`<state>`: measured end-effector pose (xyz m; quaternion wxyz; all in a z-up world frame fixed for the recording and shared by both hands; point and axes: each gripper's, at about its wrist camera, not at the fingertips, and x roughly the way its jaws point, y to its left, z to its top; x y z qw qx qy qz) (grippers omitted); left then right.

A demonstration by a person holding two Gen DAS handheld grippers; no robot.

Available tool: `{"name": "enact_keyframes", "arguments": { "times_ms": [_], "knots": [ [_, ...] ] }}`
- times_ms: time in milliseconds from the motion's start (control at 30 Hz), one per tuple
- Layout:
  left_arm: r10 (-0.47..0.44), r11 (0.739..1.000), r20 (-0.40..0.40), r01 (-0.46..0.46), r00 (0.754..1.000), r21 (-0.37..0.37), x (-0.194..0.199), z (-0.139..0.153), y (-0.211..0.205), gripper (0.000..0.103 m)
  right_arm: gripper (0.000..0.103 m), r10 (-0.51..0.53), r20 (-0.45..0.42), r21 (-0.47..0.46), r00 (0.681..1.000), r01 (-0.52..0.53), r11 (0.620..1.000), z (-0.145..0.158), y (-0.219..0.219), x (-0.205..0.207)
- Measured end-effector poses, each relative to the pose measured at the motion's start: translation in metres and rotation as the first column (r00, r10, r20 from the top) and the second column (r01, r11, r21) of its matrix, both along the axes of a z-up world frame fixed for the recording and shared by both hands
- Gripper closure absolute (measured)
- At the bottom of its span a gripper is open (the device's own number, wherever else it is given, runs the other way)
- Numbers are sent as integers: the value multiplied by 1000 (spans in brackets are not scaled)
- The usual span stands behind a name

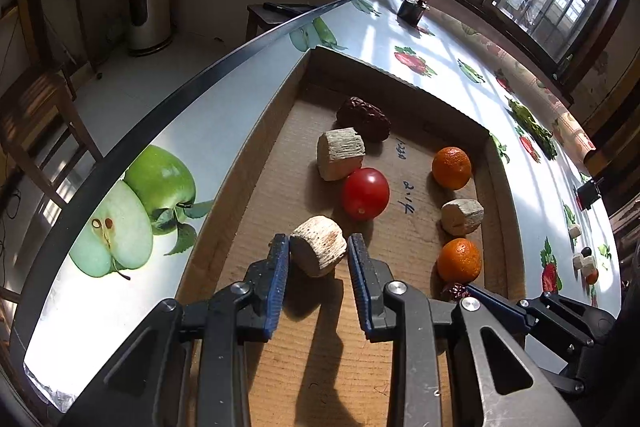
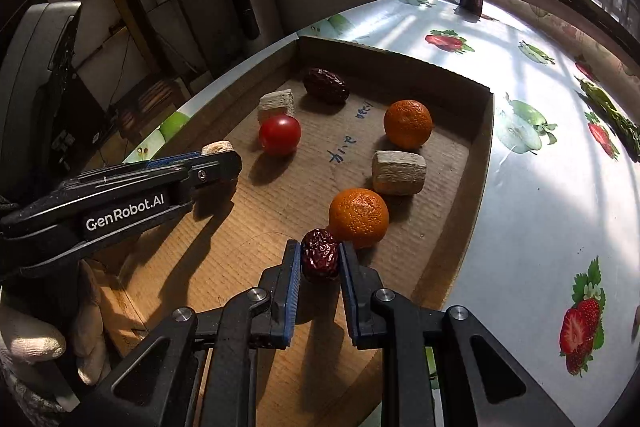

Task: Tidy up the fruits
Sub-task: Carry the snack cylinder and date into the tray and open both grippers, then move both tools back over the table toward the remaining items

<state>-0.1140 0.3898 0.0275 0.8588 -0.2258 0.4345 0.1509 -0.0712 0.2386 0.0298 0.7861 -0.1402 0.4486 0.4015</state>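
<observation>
A shallow cardboard tray (image 1: 248, 163) (image 2: 480, 163) lies on the table. My left gripper (image 1: 318, 247) is shut on a pale fibrous chunk (image 1: 318, 253) just above the tray's near floor; the right wrist view shows this gripper (image 2: 218, 157) and its chunk (image 2: 218, 147) from the side. My right gripper (image 2: 320, 251) is shut on a wrinkled red date (image 2: 320, 261) close in front of a tangerine (image 2: 358, 217) (image 1: 459, 259). It reaches in at the lower right of the left wrist view (image 1: 474, 293). Also in the tray are a cherry tomato (image 1: 365, 193), a second tangerine (image 1: 451, 167), two more pale chunks (image 1: 340, 153) (image 1: 460, 215) and another date (image 1: 364, 117).
A fruit-print cloth (image 1: 400, 39) covers the table. A small dark bottle (image 1: 414, 7) stands at the far end. Several small pieces (image 1: 584, 261) lie on the cloth at the far right. A gloved hand (image 2: 32, 341) holds the left gripper. Wooden chairs (image 1: 36, 131) stand beyond the table's left edge.
</observation>
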Motion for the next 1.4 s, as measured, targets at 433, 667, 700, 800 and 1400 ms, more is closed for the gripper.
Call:
{"name": "enact_keyframes", "arguments": {
  "times_ms": [433,667,700,800,1400],
  "knots": [
    [40,998,73,-37,997,-46,-17,20,1,50,62,-2,95,0,995,2,1000,13,-1,-14],
    [22,998,134,-29,991,54,-25,52,-27,39,34,-166,106,127,980,152,980,42,-59,-25],
    [14,996,137,-26,991,83,-24,55,-35,36,34,-193,103,138,976,178,974,44,-69,-25],
    [-17,986,140,-6,990,166,-21,64,-61,33,34,-268,75,162,960,254,954,46,-98,-24],
    [-197,946,109,159,974,283,-13,84,-168,32,25,-424,4,296,906,404,866,50,-206,-31]
  ]
}}
